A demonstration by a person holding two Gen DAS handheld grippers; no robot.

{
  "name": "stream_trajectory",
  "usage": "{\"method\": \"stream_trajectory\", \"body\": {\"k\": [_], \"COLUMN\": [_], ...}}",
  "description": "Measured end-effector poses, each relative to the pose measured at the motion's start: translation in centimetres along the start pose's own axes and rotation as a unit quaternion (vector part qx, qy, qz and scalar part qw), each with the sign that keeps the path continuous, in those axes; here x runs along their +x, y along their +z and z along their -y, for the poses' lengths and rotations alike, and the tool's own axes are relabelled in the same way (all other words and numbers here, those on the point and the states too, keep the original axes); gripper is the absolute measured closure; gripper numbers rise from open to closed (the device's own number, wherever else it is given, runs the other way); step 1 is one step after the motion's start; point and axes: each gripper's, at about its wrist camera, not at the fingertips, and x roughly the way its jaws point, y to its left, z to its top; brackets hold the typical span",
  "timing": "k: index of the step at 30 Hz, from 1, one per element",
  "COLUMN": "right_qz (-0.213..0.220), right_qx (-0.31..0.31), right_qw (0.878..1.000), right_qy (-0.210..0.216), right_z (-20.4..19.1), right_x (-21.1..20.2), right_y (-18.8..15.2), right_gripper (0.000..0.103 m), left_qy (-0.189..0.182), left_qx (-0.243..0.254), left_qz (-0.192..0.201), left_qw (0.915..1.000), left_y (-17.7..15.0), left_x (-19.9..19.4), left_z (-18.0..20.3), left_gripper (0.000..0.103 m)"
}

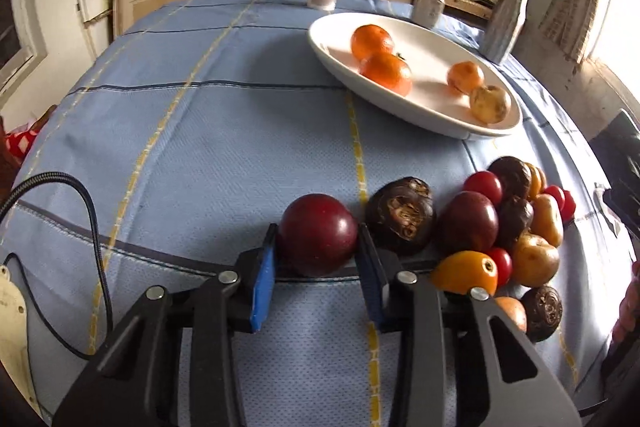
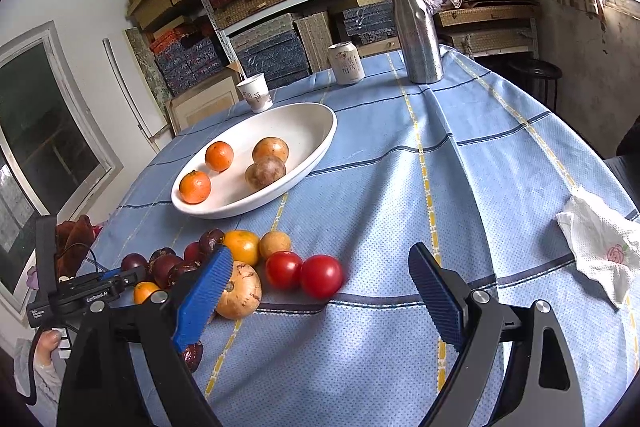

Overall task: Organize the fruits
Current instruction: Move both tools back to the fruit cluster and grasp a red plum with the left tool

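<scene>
Blue checked tablecloth (image 2: 480, 155) covers the whole table, yellow and dark stripes across it. White oval dish (image 1: 436, 119) sits on the cloth and serves as landmark for everything below. Inside the dish: two mandarins (image 1: 386, 73) touching each other toward its left end, a smaller mandarin (image 1: 465, 77) and a tan-brown round fruit (image 1: 491, 103) touching toward its right end, as the left wrist view gives it.

Behind the dish, at the far table edge: metal bottle (image 2: 416, 27), upright; drink can (image 2: 346, 63), upright; paper cup (image 2: 256, 93), just beyond the dish rim.

Fruit pile (image 1: 516, 227) lies on the cloth nearer the cameras than the dish, well apart from it: dark brown wrinkled fruits, small red tomatoes (image 2: 304, 273), yellow-orange and tan pieces, packed touching.

Left gripper (image 1: 316, 247) is in front of the dish at the left edge of that pile. Its blue pads (image 1: 262, 287) are clamped on a dark red plum (image 1: 318, 233), one pad on each side, plum resting on the cloth. Just beside the plum toward the pile: a brown wrinkled fruit (image 1: 400, 215), against the outer face of the gripper finger on that side.

Right gripper (image 2: 320, 291) hovers in front of the dish over bare cloth, jaws wide apart, nothing between them. Its left pad sits in front of a tan onion-like fruit (image 2: 240, 291); contact unclear.

White napkin (image 2: 600, 255), crumpled with a pink flower print, lies far right of the dish.
</scene>
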Motion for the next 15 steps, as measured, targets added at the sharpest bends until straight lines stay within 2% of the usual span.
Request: {"method": "stream_trajectory", "body": {"k": [7,12,14,15], "right_qz": [-0.044,-0.066,-0.068,-0.068], "right_qx": [0.012,0.025,0.034,0.037], "right_qw": [0.999,0.997,0.997,0.996], "right_qy": [-0.009,0.011,0.028,0.035], "right_z": [0.8,1.2,1.5,1.5], "right_x": [1.6,2.6,2.8,2.9], "right_y": [-0.2,-0.2,-0.1,-0.1], "right_gripper": [0.013,0.013,0.018,0.027], "left_qy": [0.018,0.021,0.021,0.021], "left_qx": [-0.016,-0.01,-0.011,-0.012], "left_qz": [0.013,0.013,0.011,0.01], "left_qw": [0.9996,0.9997,0.9997,0.9997], "left_y": [0.0,0.0,0.0,0.0], "left_x": [-0.6,-0.5,-0.4,-0.4], "left_z": [-0.8,-0.6,-0.6,-0.6], "left_gripper": [0.066,0.066,0.066,0.066]}}
